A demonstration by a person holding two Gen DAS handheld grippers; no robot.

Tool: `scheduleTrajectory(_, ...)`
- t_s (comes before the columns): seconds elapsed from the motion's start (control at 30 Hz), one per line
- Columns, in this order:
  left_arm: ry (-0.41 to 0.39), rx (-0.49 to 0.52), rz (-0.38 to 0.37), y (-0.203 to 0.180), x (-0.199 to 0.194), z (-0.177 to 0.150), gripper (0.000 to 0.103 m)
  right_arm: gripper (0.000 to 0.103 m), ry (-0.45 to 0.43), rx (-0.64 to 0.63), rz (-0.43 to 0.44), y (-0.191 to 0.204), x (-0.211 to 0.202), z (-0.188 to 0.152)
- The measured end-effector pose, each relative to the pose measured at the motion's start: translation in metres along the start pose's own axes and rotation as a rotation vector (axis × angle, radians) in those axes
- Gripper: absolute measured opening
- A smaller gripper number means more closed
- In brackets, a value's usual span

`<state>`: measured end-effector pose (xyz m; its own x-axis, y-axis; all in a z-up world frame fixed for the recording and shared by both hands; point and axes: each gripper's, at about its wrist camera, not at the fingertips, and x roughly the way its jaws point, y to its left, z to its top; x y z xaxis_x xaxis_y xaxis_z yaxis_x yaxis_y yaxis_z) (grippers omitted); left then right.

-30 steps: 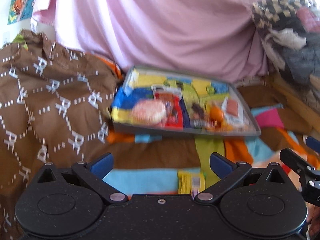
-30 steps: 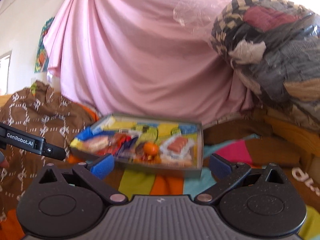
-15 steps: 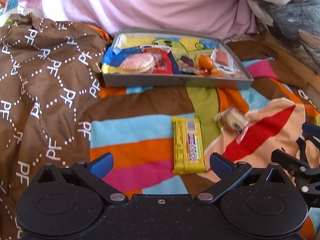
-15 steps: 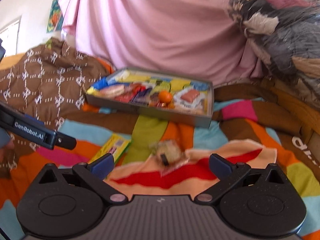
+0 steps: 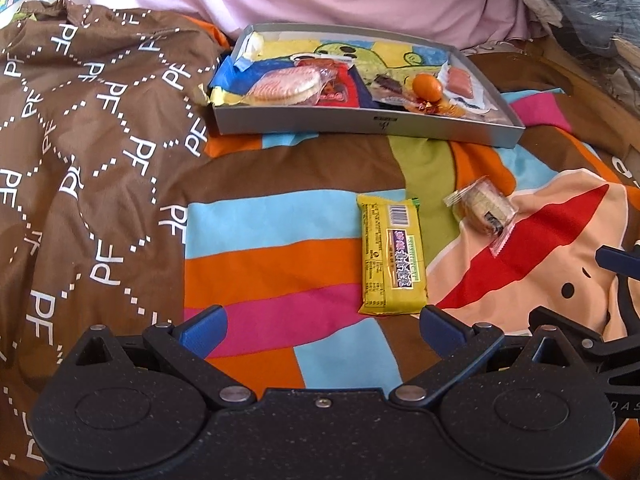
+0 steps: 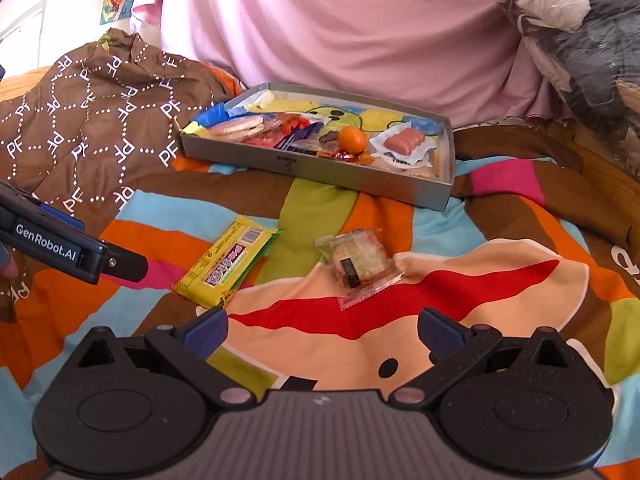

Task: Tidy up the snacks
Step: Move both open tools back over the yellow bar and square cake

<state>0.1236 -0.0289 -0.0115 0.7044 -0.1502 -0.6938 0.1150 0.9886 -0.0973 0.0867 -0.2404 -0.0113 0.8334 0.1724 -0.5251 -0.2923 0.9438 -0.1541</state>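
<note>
Step in hand: the approach, judging by the layout; two snacks lie loose on the striped blanket, and neither gripper touches one.
Box: a grey box sits at the far side, already holding a round wafer, an orange, a sausage pack and other wrappers.
Yellow bar: the yellow bar lies flat on the near side of the box, well apart from it, its near end just beyond the left gripper's right finger.
Clear packet: the clear packet with a pale cake lies just right of the bar, not touching it.
Left gripper: the left gripper is released, jaws spread wide, nothing between them.
Right gripper: the right gripper is likewise released and empty, with the packet ahead of it.
Next move calls for: likely lowering over a snack, jaws straddling its narrow width, then closing gently since the wrappers look thin and slippery.
Risk: pinching blanket along with the wrapper.
</note>
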Motion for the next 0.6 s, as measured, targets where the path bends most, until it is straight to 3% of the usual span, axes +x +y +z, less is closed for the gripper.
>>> scheduleTrajectory(0.3,0.019,0.010,0.010,-0.003,0.011,0.003,0.102,0.103,0.032,0.010,0.016,-0.004,0.013,0.004)
scheduleTrajectory(0.6,0.052,0.004,0.019,-0.005,0.031,0.010,0.102,0.103,0.003,-0.046,-0.011,-0.015,0.036,0.012)
